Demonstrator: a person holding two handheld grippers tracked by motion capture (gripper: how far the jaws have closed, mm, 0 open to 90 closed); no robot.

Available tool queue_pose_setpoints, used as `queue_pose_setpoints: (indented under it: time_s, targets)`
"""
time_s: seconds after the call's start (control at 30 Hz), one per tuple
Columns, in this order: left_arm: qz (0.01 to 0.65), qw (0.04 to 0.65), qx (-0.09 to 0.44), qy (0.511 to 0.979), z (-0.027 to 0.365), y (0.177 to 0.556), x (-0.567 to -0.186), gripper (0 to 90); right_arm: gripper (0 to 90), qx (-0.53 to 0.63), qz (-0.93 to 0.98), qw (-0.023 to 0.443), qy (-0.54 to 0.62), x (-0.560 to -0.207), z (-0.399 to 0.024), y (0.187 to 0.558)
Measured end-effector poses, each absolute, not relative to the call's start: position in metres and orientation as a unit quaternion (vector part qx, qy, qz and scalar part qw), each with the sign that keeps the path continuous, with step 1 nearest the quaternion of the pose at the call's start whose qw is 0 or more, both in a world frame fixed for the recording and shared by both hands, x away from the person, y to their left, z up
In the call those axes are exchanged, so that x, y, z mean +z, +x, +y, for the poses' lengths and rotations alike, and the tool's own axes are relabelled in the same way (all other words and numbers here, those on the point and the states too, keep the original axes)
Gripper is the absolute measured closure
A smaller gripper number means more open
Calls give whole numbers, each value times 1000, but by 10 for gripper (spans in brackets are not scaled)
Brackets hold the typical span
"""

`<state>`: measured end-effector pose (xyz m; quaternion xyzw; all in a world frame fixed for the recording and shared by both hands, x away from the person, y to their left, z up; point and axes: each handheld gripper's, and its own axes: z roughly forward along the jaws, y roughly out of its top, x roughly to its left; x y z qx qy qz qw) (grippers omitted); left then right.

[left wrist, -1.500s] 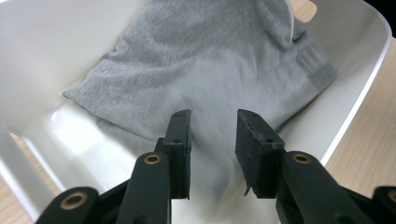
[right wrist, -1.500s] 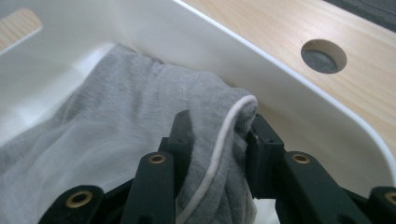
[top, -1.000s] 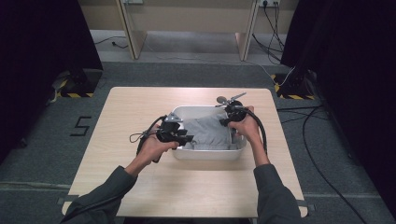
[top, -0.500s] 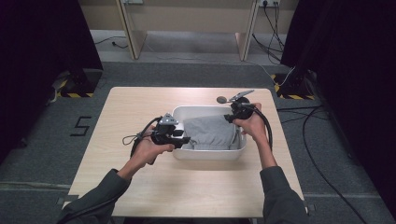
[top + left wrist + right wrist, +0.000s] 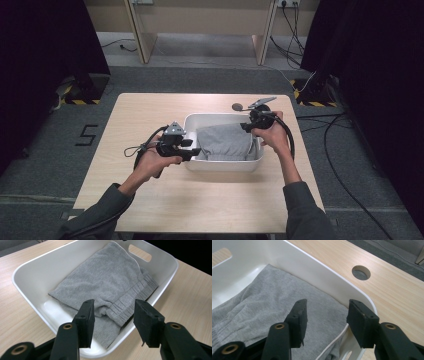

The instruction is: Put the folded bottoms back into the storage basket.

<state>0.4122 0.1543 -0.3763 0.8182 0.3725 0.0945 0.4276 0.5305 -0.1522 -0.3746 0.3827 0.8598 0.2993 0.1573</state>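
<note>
A folded grey garment with an elastic waistband lies in a white tub at the middle of the table. My left gripper hovers at the tub's left rim, and its jaws have just been opening. In the left gripper view the gripper stands open above the garment's waistband corner, with nothing pressed between the pads. My right gripper is at the tub's right rim. Its jaws have also just been opening, and it stands open over the garment's edge beside the tub wall.
The wooden table has a round hole behind the tub, also seen as the hole in the right gripper view. Dark curtains flank the table. Cables run over the floor at the right. A "5" mark is on the floor at the left.
Both hands have lifted a little and drawn outward toward the tub's left and right rims. The garment stays lying in the tub.
</note>
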Motion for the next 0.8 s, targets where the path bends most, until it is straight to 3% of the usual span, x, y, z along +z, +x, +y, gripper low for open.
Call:
queue_pose_setpoints:
  time_s: [0.8]
  targets:
    - [389,449,81,800,173,397,-378,240,369,361,837,156,381,-358,-162,484]
